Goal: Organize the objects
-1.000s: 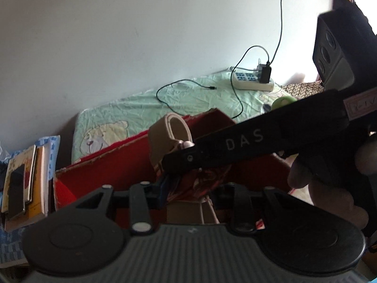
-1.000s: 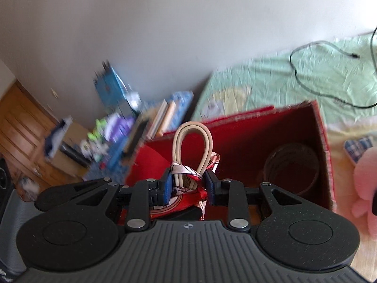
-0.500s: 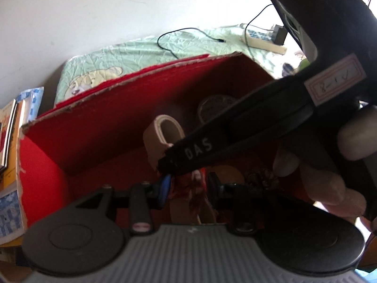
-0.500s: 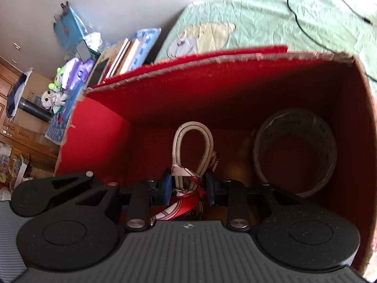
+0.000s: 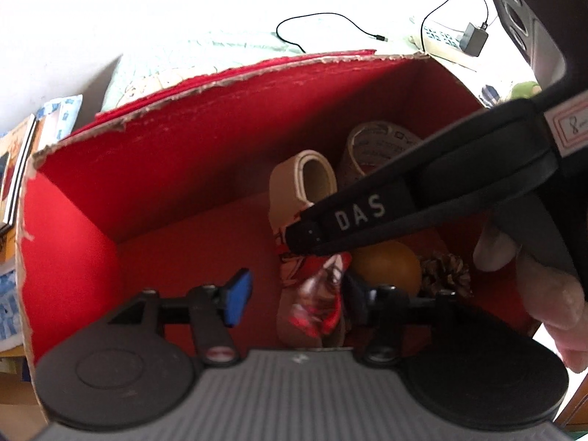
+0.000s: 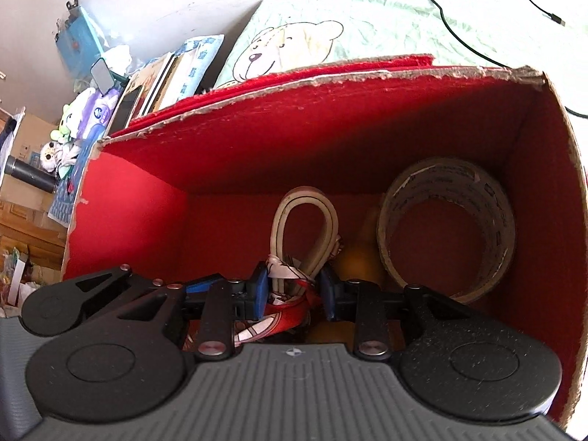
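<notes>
Left wrist view: the left gripper (image 5: 294, 290) hangs inside the red box (image 5: 205, 117), its jaws opening and letting go of the red-patterned bundle (image 5: 312, 294) with its beige strap loop (image 5: 305, 180); an orange ball (image 5: 389, 264) and a pine cone (image 5: 446, 270) lie beside it. Right wrist view: the right gripper (image 6: 294, 288) pinches the bundle near the box floor, next to a tape roll (image 6: 446, 228); placing looks nearly done, with only the right gripper's release left.

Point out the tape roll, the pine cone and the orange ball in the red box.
tape roll (image 6: 446, 229): right wrist view, on its upper rim.
pine cone (image 5: 445, 270): left wrist view, on its scales.
orange ball (image 5: 387, 266): left wrist view, on its top.
</notes>
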Demonstrator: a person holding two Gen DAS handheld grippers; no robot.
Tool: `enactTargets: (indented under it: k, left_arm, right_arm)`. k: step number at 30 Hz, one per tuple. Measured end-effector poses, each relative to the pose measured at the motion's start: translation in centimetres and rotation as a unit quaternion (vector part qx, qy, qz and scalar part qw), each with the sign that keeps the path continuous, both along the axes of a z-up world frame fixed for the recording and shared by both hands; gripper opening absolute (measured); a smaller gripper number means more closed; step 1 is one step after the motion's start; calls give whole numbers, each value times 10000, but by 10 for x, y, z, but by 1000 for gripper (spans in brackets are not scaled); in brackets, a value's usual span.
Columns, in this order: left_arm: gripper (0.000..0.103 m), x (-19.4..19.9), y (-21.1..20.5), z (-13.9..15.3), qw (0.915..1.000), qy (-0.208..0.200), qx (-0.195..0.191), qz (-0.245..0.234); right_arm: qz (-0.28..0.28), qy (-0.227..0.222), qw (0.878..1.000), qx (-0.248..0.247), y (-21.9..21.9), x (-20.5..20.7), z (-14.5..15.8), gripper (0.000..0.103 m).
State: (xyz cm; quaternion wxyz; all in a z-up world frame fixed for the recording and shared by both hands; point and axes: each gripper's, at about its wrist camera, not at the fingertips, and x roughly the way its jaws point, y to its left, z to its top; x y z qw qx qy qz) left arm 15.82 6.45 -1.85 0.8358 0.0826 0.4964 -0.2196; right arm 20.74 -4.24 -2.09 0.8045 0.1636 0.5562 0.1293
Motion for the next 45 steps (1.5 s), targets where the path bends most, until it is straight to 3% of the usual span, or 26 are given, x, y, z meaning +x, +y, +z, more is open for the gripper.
enactTargets:
  k: [4,12,23,33,45]
  left_arm:
    - [70,-2,-1,2,9999,-102,44,-16]
    - [71,-7,-6,0,9996,-239,161,-65]
    - [72,-18,-16,-1,9961,-589,496,-425]
    - [85,-13,-9,1,9982,-453,279,-267]
    - [78,-17,-8,0,9984,-386,-78,-415]
  right_arm:
    - [-70,8,9999,131,-5,-1,-1,32]
    - [-335,-13,9981,516,-16,-5,-3,33]
    - [-225,-18,9977,646,-12,-2,-4,36]
    - [-446,-6,9959,785,-17,-3,-5,35]
    - [-1031,-384,9921,602,-29,-12,0,35]
